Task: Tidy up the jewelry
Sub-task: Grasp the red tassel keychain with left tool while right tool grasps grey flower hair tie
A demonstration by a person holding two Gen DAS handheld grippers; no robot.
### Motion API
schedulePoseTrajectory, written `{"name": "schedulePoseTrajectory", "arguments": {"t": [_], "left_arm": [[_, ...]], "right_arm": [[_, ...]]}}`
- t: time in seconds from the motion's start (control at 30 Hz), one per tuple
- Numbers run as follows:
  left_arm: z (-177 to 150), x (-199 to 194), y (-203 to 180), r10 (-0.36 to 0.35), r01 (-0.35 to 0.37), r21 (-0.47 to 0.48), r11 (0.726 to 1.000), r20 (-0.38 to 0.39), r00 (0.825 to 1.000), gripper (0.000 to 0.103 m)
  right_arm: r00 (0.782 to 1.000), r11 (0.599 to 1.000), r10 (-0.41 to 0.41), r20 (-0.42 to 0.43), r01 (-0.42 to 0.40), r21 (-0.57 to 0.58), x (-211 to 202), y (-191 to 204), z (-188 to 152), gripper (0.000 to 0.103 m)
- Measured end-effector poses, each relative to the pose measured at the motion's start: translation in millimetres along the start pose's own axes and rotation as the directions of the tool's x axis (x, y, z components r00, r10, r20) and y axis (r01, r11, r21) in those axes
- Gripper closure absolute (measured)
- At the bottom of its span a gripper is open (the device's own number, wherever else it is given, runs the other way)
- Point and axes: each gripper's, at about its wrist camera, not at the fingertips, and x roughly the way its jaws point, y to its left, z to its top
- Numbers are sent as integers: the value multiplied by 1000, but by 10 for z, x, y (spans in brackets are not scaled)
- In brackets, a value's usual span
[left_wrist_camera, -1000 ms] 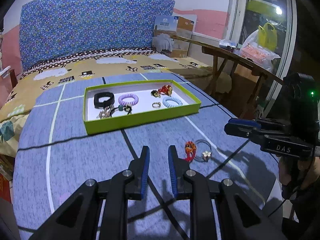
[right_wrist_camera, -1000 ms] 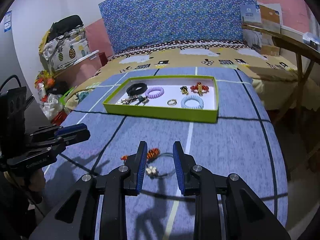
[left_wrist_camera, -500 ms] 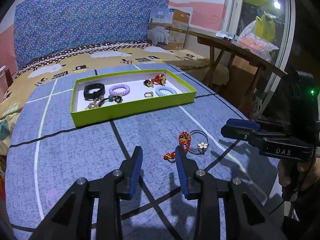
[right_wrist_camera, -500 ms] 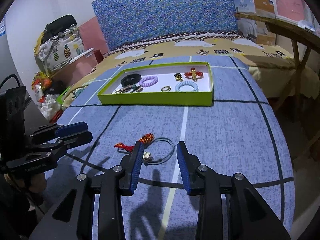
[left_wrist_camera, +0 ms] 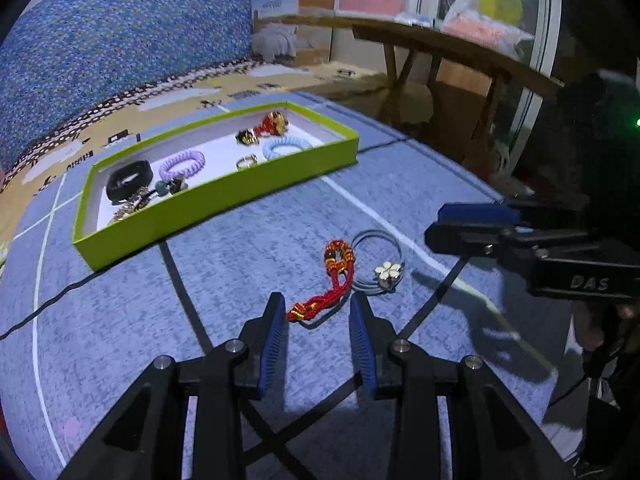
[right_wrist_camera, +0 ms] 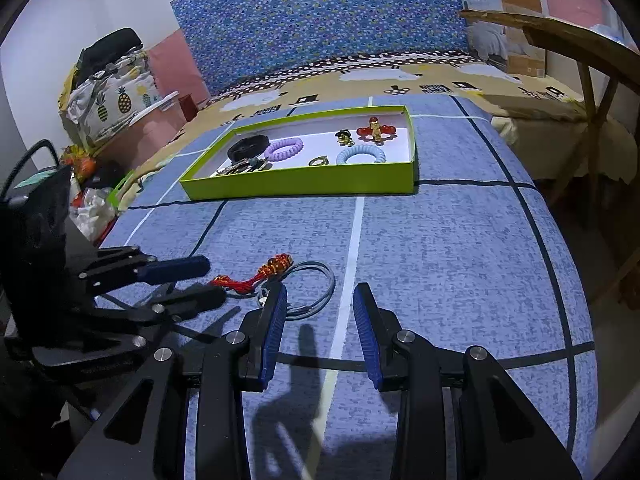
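Note:
A red and gold braided cord charm (left_wrist_camera: 334,278) lies on the blue bedcover beside a grey hair tie with a pale flower (left_wrist_camera: 382,260). My left gripper (left_wrist_camera: 318,312) is open, its fingertips on either side of the charm's tail end. My right gripper (right_wrist_camera: 320,300) is open and empty, just right of the hair tie (right_wrist_camera: 316,286) and the charm (right_wrist_camera: 256,274). A green tray (left_wrist_camera: 224,196) farther back holds a black band, purple and blue coil ties, a ring, keys and red ornaments.
The tray also shows in the right wrist view (right_wrist_camera: 304,186). A wooden table (left_wrist_camera: 448,52) stands at the right of the bed, with cardboard boxes (right_wrist_camera: 504,4) behind. Bags and clutter (right_wrist_camera: 104,92) sit at the left. The bed's edge falls away at the right.
Both grippers opened wider. The left one moved forward and right until its fingertips flank the charm's tail. The right one shifted slightly right of the hair tie.

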Motion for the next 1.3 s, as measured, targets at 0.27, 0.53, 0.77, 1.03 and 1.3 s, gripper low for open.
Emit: {"name": "schedulePoseTrajectory", "arguments": {"t": [0.27, 0.53, 0.77, 1.03, 1.3], "left_arm": [[36, 129, -95, 31, -29, 47, 998, -51, 998, 88], [21, 40, -40, 46, -46, 16, 999, -18, 999, 95], [-39, -76, 132, 45, -44, -72, 996, 13, 999, 96], [-103, -137, 267, 49, -46, -125, 991, 18, 999, 95], [-125, -154, 328, 48, -45, -146, 988, 21, 999, 96]], "right_arm": [[1000, 1000, 3, -8, -3, 11, 36, -24, 11, 68], [1000, 1000, 18, -16, -18, -2, 79, 33, 12, 68], [998, 996, 52, -32, -54, -73, 160, 206, 8, 68], [998, 986, 29, -64, -39, -160, 310, 327, -2, 68], [997, 968, -24, -77, 4, -249, 362, 435, -33, 84]]}}
